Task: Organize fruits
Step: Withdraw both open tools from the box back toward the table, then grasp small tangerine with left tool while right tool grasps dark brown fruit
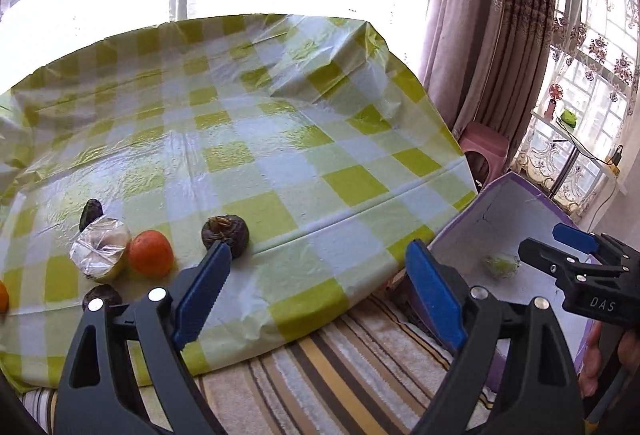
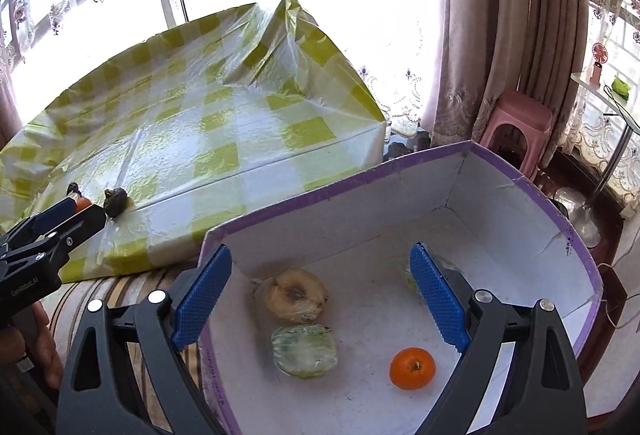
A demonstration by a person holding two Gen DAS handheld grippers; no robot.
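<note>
My left gripper (image 1: 320, 299) is open and empty, low over the near edge of the checked table (image 1: 248, 155). Ahead of its left finger lie a dark fruit (image 1: 225, 235), an orange (image 1: 151, 253), a plastic-wrapped fruit (image 1: 101, 255) and two more dark fruits (image 1: 90, 214) (image 1: 101, 297). My right gripper (image 2: 320, 295) is open and empty above the purple-rimmed white box (image 2: 520, 235). In the box lie a wrapped yellowish fruit (image 2: 295, 294), a wrapped green fruit (image 2: 304, 351) and an orange (image 2: 412, 368). Another wrapped green fruit (image 2: 410, 281) is half hidden behind the right finger.
The box stands beside the table's right edge on a striped cover (image 1: 340, 375). A pink stool (image 2: 516, 127), curtains (image 2: 500, 35) and a side table (image 1: 576, 143) are at the right. Another orange (image 1: 3, 297) shows at the far left edge.
</note>
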